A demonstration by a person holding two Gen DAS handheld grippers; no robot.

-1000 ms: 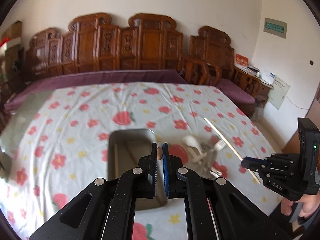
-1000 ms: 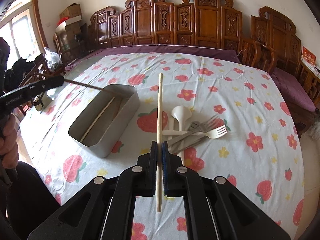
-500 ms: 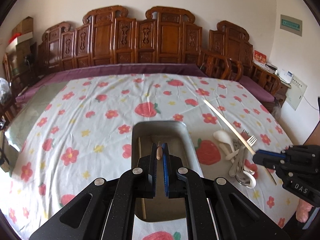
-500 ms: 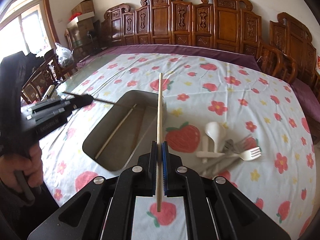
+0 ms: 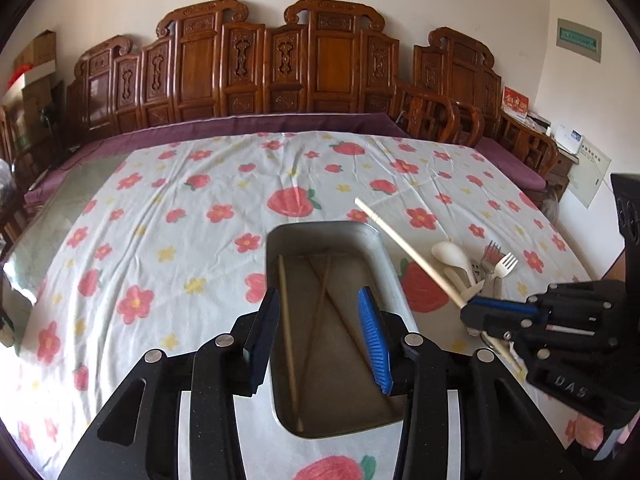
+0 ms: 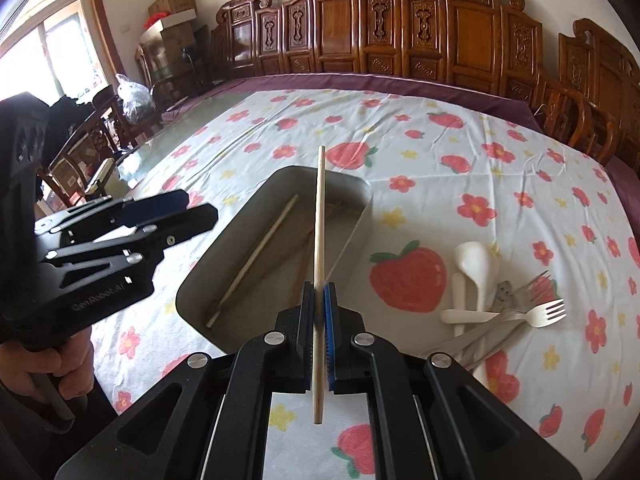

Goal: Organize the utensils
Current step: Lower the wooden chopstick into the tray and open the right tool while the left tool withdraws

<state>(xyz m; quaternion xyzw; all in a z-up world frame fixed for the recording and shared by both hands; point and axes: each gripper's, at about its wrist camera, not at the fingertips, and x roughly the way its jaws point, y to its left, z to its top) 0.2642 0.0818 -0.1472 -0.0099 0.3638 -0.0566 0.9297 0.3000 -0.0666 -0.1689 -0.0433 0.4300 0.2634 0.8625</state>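
Observation:
A grey metal tray [image 5: 384,248] [image 6: 352,184] sits on the strawberry tablecloth. Inside lie a pale chopstick [image 5: 289,332] [image 6: 256,258] and crossed brown chopsticks [image 5: 320,308]. My left gripper [image 5: 318,338] [image 6: 200,206] is open and empty just above the tray's near end. My right gripper [image 6: 319,316] [image 5: 474,314] is shut on a pale wooden chopstick [image 6: 320,220] [image 5: 408,252], held above the tray's right side. White spoons [image 6: 474,264] [image 5: 452,256] and metal forks [image 6: 536,316] [image 5: 500,264] lie piled to the right of the tray.
Carved wooden chairs [image 5: 280,60] line the table's far side, with more at the right [image 6: 592,120]. The tablecloth [image 5: 160,220] spreads wide to the left and beyond the tray. A glass-covered table edge [image 6: 132,168] shows at the left.
My left gripper has opened and let a brown chopstick drop into the tray. My right gripper has carried its pale chopstick left, over the tray.

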